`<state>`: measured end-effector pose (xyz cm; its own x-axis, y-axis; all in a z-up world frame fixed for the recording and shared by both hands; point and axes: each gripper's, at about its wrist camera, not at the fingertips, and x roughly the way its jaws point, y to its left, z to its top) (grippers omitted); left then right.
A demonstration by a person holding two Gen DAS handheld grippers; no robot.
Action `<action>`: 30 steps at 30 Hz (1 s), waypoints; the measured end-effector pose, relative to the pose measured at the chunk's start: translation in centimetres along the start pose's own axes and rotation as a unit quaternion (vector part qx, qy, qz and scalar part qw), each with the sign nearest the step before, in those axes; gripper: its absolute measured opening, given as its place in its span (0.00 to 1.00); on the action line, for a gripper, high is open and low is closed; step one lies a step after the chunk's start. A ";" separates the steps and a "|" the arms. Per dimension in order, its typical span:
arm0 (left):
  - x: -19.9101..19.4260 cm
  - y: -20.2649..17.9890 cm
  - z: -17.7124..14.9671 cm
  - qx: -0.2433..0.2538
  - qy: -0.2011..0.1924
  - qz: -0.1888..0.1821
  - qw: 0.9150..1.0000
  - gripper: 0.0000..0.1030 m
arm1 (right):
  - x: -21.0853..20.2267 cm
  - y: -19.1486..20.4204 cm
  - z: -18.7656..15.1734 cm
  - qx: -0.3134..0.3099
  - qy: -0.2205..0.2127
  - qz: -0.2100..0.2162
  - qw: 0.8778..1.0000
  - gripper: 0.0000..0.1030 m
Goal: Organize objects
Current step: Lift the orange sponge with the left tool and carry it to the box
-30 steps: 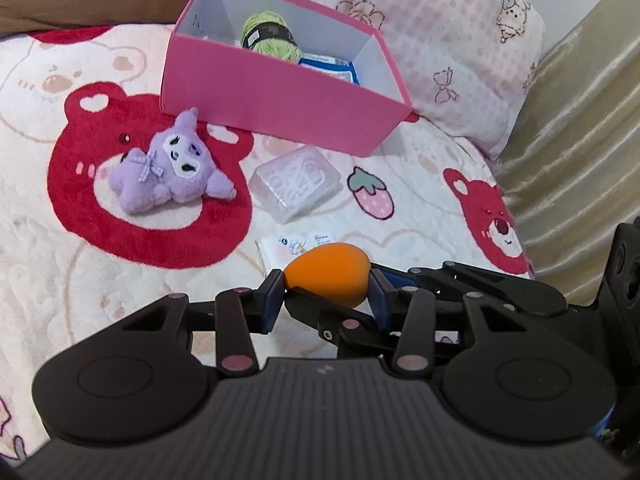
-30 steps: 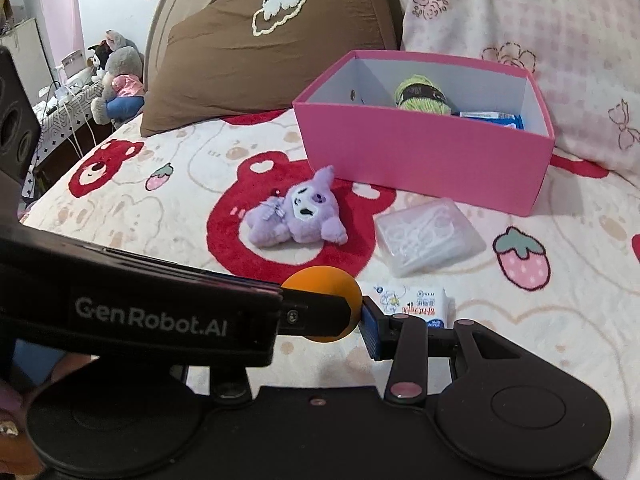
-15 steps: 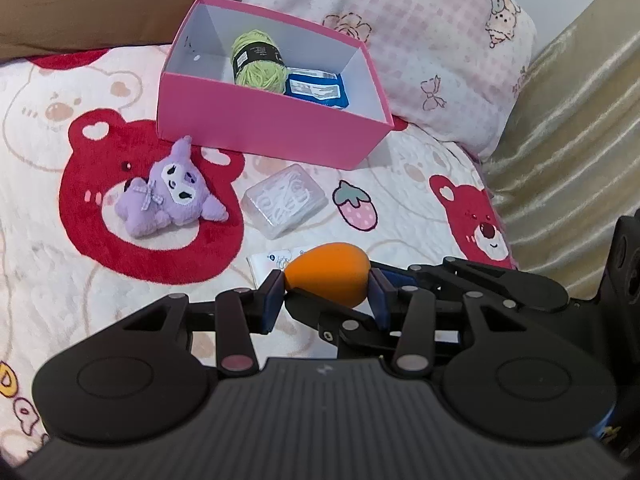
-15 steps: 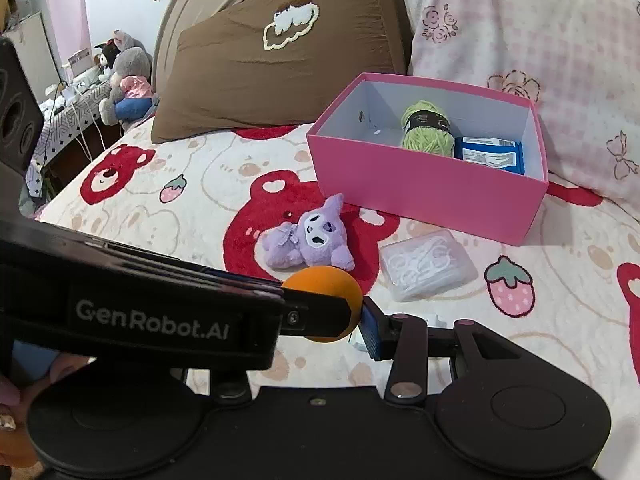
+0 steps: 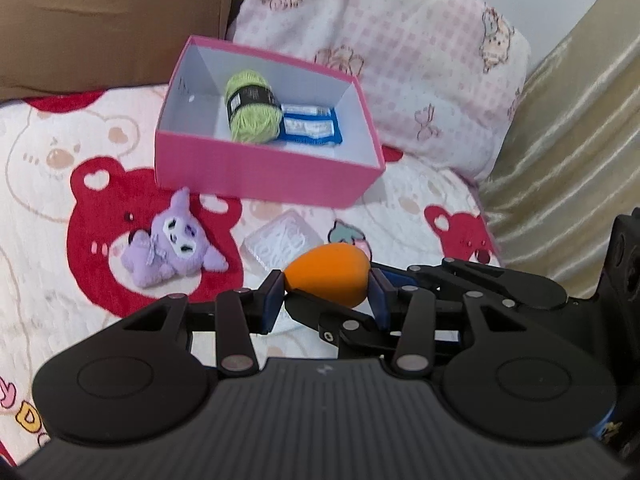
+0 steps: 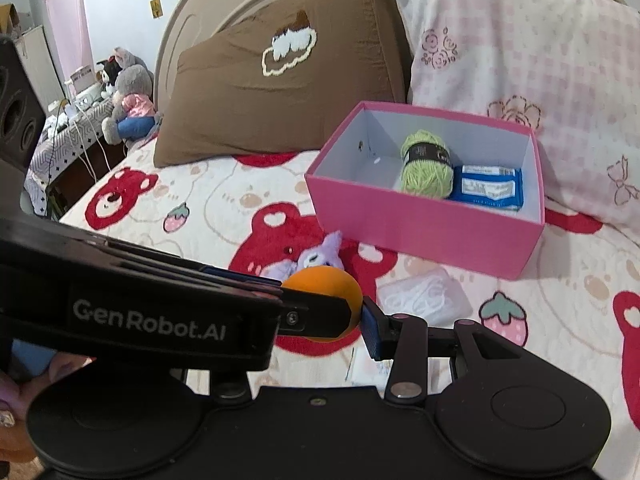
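Note:
Both grippers hold one orange egg-shaped sponge [image 5: 328,274], also in the right wrist view [image 6: 324,304], above the bedspread. My left gripper [image 5: 326,294] is shut on it from both sides. My right gripper [image 6: 320,312] crosses under the left one and also pinches it. The open pink box [image 5: 260,178] [image 6: 420,224] stands ahead and holds a green yarn ball [image 5: 252,106] and a blue packet [image 5: 310,130]. A purple plush [image 5: 172,244] and a clear plastic case [image 5: 280,242] lie in front of the box.
A white leaflet [image 6: 368,368] lies under the grippers. A brown pillow [image 6: 280,80] and a pink checked pillow [image 6: 520,60] stand behind the box. A beige curtain [image 5: 560,140] hangs right of the bed. Plush toys [image 6: 128,92] sit on a side table at far left.
Both grippers have risen with the orange sponge and tilted toward the box, so its inside shows more fully. The objects on the bed have not moved.

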<state>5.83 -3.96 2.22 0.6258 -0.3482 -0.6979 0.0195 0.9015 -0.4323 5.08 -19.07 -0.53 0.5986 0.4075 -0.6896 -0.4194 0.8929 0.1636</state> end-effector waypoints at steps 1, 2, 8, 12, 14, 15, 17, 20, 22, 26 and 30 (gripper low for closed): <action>-0.1 -0.1 0.3 0.002 -0.003 0.001 1.000 0.42 | -0.1 0.1 0.3 -0.003 -0.003 -0.001 1.000 0.46; -0.3 -0.2 0.6 0.003 -0.005 0.002 1.000 0.42 | -0.2 0.1 0.6 -0.004 -0.005 -0.001 1.000 0.46; -1.0 -0.9 2.5 0.010 -0.013 0.004 1.000 0.42 | -0.8 -0.1 2.4 -0.008 -0.019 0.003 1.000 0.46; -1.2 -1.3 3.8 0.012 -0.022 0.003 1.000 0.43 | -1.0 -0.5 3.8 -0.008 -0.025 0.004 1.000 0.46; -1.3 -1.5 4.5 0.011 -0.026 0.003 1.000 0.43 | -1.1 -0.7 4.4 -0.011 -0.031 0.006 0.999 0.47; -1.3 -1.5 4.7 0.011 -0.027 0.004 1.000 0.43 | -1.1 -0.9 4.7 -0.011 -0.033 0.008 0.999 0.47; -1.2 -1.7 5.2 0.013 -0.030 0.007 0.999 0.43 | -1.0 -1.2 5.3 -0.008 -0.035 0.015 0.999 0.47; -1.0 -1.9 6.2 0.015 -0.035 0.007 0.999 0.43 | -0.9 -1.8 6.0 -0.010 -0.038 0.022 0.999 0.47; -0.8 -1.9 7.2 0.017 -0.041 0.007 0.999 0.43 | -0.7 -2.4 6.7 -0.009 -0.041 0.027 0.999 0.47; -0.4 -1.6 9.2 0.011 -0.051 0.000 0.999 0.43 | 0.0 -4.0 8.6 0.011 -0.035 0.044 0.998 0.47; 0.9 -1.1 11.1 0.003 -0.050 -0.002 0.999 0.43 | 1.3 -5.5 10.4 0.030 -0.026 0.062 0.997 0.47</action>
<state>15.05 -2.38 8.35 0.7003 -0.3242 -0.6360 0.0257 0.9018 -0.4315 15.30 -21.48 4.98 0.5801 0.5230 -0.6245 -0.4508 0.8446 0.2888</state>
